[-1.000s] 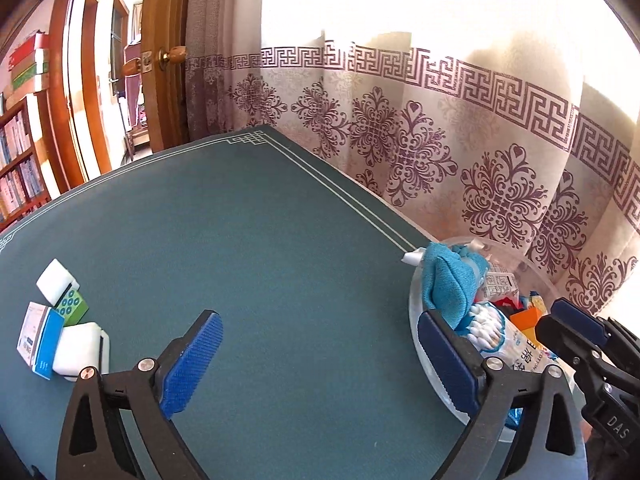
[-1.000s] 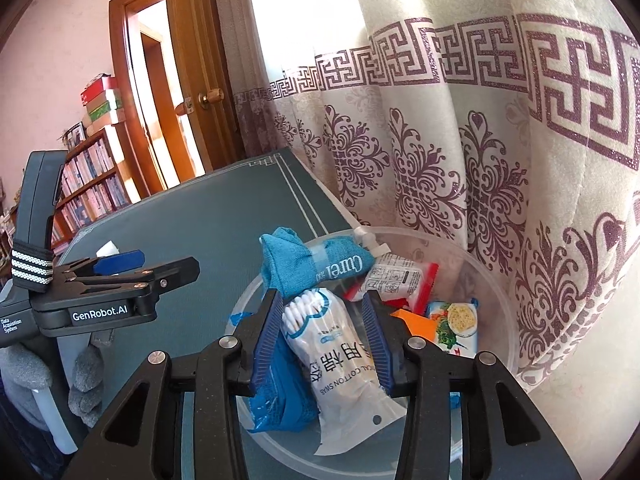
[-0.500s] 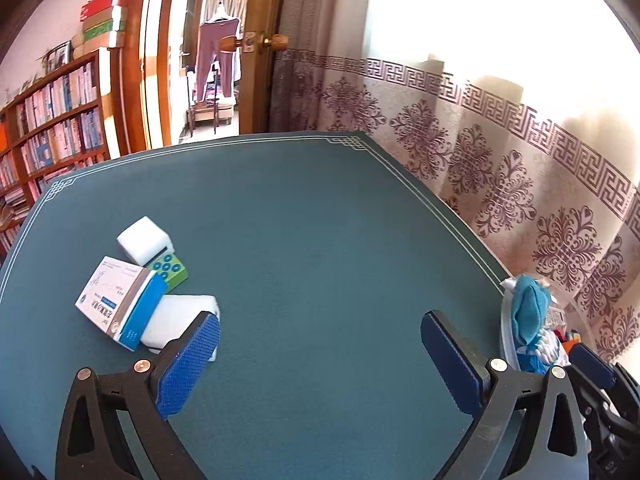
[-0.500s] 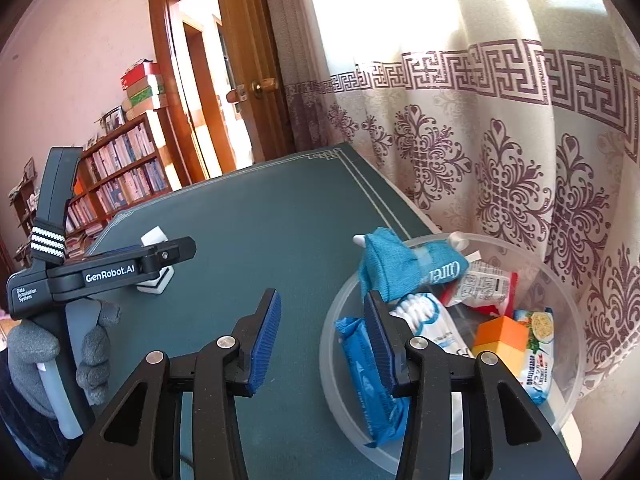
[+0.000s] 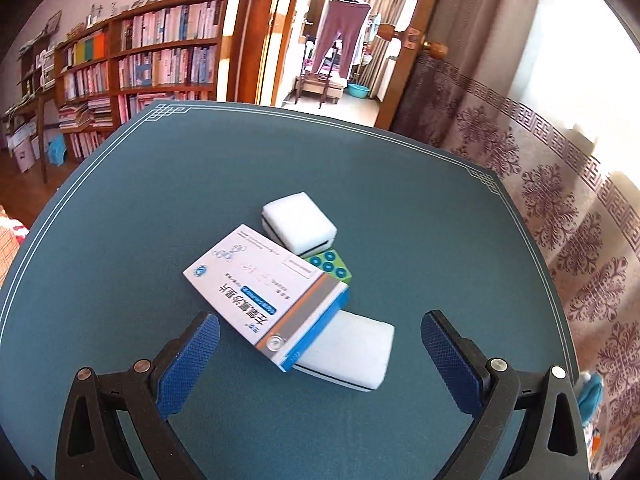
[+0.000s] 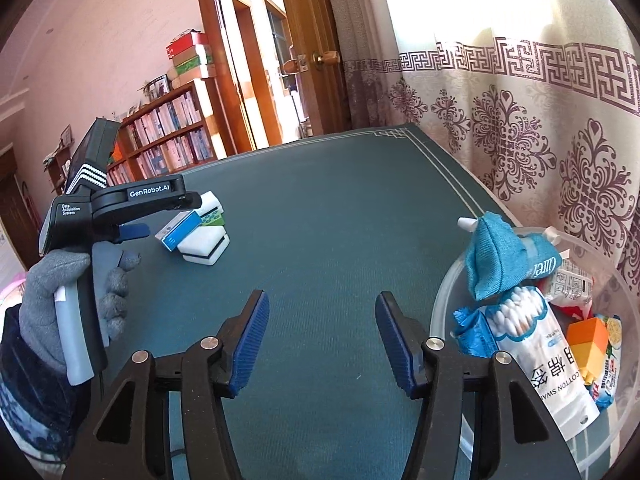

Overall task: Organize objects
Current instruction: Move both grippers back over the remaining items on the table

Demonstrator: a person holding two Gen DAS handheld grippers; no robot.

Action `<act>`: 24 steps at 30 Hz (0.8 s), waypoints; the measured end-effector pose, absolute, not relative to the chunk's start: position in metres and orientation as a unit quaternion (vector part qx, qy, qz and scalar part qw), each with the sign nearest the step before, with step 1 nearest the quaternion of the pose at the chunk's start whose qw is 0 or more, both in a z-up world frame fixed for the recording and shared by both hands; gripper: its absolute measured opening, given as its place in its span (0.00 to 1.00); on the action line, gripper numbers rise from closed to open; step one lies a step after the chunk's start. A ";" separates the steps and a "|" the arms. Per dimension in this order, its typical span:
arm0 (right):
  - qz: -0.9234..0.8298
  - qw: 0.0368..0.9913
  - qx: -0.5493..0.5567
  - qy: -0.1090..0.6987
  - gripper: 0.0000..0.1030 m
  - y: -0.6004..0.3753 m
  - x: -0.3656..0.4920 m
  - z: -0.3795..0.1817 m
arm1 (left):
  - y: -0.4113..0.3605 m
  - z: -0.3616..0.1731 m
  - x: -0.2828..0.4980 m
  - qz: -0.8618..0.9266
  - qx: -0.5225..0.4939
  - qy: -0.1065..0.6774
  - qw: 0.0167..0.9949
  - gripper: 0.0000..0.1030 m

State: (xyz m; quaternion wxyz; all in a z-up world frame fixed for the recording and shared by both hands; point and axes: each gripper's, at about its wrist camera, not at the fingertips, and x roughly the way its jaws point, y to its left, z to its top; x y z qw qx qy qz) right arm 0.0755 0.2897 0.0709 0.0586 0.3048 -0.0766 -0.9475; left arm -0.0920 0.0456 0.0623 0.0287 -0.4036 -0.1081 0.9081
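Note:
A white and blue medicine box lies on the green table, resting on a white sponge block. A second white sponge and a green block with blue dots lie just behind it. My left gripper is open and empty, its jaws on either side of the box and sponge. My right gripper is open and empty above the table, left of a clear bowl that holds a cotton swab bag, a blue cloth and packets. The box pile also shows in the right wrist view.
A patterned curtain hangs along the table's right edge. A bookshelf and an open doorway stand beyond the far edge. The gloved hand holding the left gripper is at the left of the right wrist view.
My left gripper has swung left from the bowl to the box pile, which now lies between its jaws. My right gripper has pulled back out of the bowl and opened wider.

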 end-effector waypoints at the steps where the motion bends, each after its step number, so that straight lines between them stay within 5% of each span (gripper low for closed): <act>1: -0.947 0.061 0.307 -0.078 0.55 0.288 0.073 0.070 | 0.041 0.061 -0.095 0.906 -0.406 -0.116 0.021 1.00; 24: -0.935 0.073 0.334 -0.098 0.56 0.285 0.058 0.048 | 0.020 0.035 -0.143 0.880 -0.452 -0.134 -0.055 1.00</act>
